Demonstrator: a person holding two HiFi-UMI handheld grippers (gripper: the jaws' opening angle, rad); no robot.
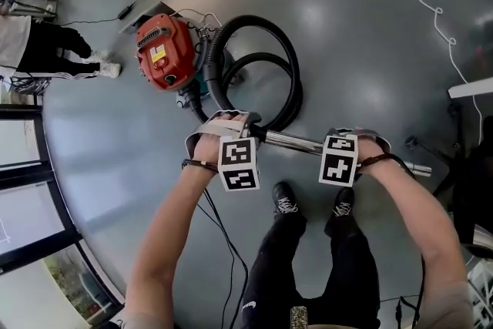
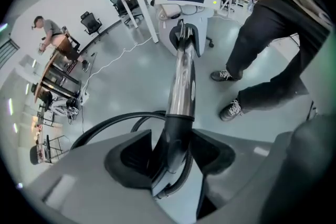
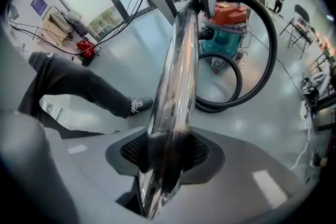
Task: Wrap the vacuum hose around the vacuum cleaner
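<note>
Grey polished floor w/ red-and-teal canister vacuum cleaner standing far left. Black ribbed hose runs from it in two loose loops on floor to its right, not wrapped round the body. Chrome metal wand tube held level on near side, off floor. Left tongs clamped on black plastic cuff at hose end. Right tongs clamped on chrome tube, further right.

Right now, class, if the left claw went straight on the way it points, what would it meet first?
The left claw, shut on the metal wand, points steeply down: next it would most likely meet grey floor; the hose lies aside.
</note>
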